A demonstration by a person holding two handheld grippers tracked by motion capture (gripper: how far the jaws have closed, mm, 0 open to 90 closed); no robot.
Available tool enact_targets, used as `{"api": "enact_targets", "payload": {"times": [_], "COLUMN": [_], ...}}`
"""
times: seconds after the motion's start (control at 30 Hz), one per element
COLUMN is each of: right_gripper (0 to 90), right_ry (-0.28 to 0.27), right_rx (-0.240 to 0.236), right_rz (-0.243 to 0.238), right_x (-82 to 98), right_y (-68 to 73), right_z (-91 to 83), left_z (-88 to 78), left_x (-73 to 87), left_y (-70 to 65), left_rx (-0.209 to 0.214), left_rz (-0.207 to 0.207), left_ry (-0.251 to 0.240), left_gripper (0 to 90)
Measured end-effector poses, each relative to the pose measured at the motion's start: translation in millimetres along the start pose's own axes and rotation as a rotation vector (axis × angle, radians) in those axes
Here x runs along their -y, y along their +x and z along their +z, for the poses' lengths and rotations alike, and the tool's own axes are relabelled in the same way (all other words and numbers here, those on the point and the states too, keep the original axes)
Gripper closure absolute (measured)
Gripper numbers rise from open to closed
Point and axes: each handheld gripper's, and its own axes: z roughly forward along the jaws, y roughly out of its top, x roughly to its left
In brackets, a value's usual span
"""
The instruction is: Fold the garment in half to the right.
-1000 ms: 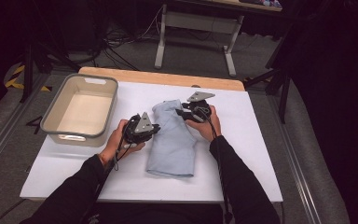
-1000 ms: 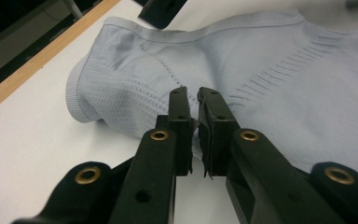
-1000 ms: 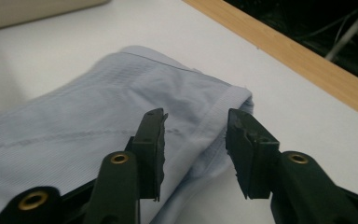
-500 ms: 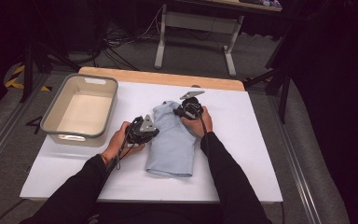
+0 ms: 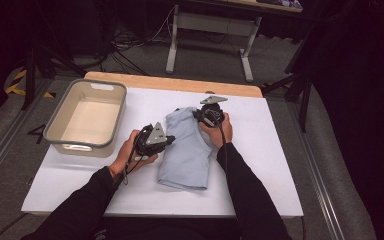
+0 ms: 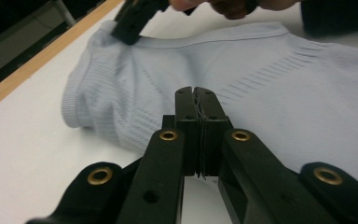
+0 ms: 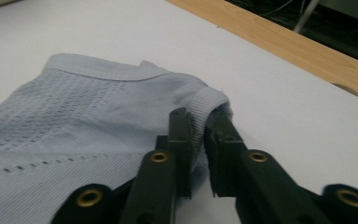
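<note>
A light blue knit garment lies folded on the white table. My left gripper is at its left edge, and in the left gripper view the jaws are pressed together on a thin bit of the cloth. My right gripper is at the far right corner. Its jaws have just been opening a little, and the ribbed hem still sits pinched between them. The right gripper's black jaw also shows at the top of the left gripper view.
A beige plastic bin stands on the table's left side, close to my left hand. A wooden strip runs along the table's far edge. Metal stand legs and cables lie on the floor beyond it.
The right gripper has edged slightly left along the garment's far corner. The left gripper and the garment have stayed where they were.
</note>
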Motion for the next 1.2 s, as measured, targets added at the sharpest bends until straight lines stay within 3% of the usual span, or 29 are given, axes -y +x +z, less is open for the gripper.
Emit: {"api": "enact_targets", "payload": {"times": [0.17, 0.27, 0.37, 0.4, 0.47, 0.6, 0.67, 0.7, 0.77, 0.83, 0.9, 1.2], "right_gripper": [74.8, 75.1, 75.5, 76.2, 80.9, 89.5, 90.0, 90.0, 90.0, 90.0, 90.0, 90.0], "right_ry": [-0.014, -0.068, -0.155, -0.174, -0.200, -0.146, -0.087, -0.061, -0.018, 0.020, 0.015, 0.019], "right_rx": [0.029, 0.050, 0.077, 0.071, 0.005, -0.124, -0.145, -0.192, -0.227, -0.229, -0.219, -0.072], "right_rz": [-0.034, -0.056, -0.065, -0.061, -0.063, -0.113, -0.156, -0.155, -0.168, -0.182, -0.170, -0.136], "right_x": [-3.6, -9.1, -12.5, -13.3, -13.8, -12.6, -9.8, -6.9, -1.8, 2.1, 4.0, 4.7], "right_y": [4.0, 7.3, 8.9, 9.1, 9.2, 14.7, 19.0, 19.9, 22.5, 23.9, 22.4, 12.0], "right_z": [-5.9, -13.9, -24.1, -26.3, -28.2, -16.3, -4.4, 3.5, 14.7, 22.1, 24.9, 30.0], "left_z": [-2.1, -4.8, 1.5, 4.3, 6.3, 7.8, 12.7, 14.3, 16.4, 17.0, 18.2, 18.8], "left_x": [-1.7, -5.1, -1.6, 1.0, 2.9, 4.1, 6.1, 6.6, 7.2, 7.6, 9.2, 9.1], "left_y": [-7.8, -9.9, -11.4, -11.2, -10.8, -11.1, -13.8, -15.1, -18.1, -18.2, -16.6, -18.4], "left_rx": [0.006, 0.008, 0.013, 0.024, 0.035, 0.053, 0.084, 0.087, 0.098, 0.101, 0.125, 0.153], "left_rz": [0.030, 0.036, 0.053, 0.045, 0.043, 0.049, 0.057, 0.067, 0.066, 0.062, 0.024, 0.015], "left_ry": [0.007, -0.009, 0.035, 0.047, 0.058, 0.089, 0.118, 0.124, 0.130, 0.138, 0.136, 0.139], "left_gripper": [85.5, 85.4, 84.8, 85.8, 86.4, 87.8, 88.9, 89.2, 89.4, 89.5, 89.6, 89.9]}}
